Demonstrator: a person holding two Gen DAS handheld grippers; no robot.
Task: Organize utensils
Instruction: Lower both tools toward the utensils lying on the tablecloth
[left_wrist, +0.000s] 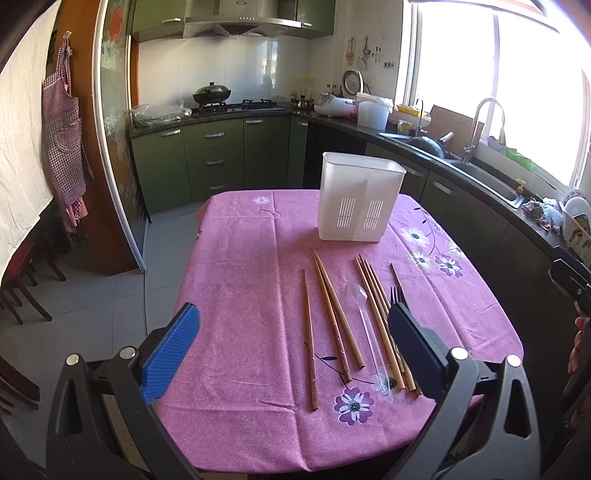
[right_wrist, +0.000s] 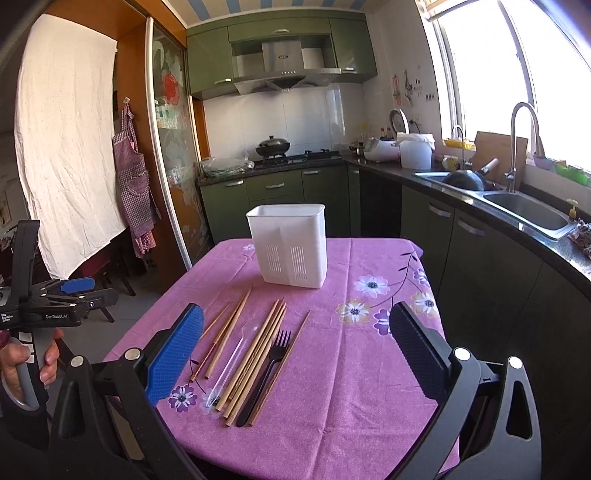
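Left wrist view: the left gripper (left_wrist: 291, 354) hangs spread and empty; wooden chopsticks (left_wrist: 334, 317) lie at 12 o'clock, before the white slotted plastic utensil holder (left_wrist: 360, 197).

Right wrist view: the right gripper (right_wrist: 297, 354) is spread too (nothing held). I would pinch the black plastic fork (right_wrist: 266, 369) at mid-handle, away from neighbours.

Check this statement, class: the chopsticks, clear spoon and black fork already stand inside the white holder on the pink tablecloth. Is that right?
Not quite. The chopsticks, clear spoon and black fork lie flat on the pink tablecloth in front of the white holder, not inside it. The right wrist view shows this.
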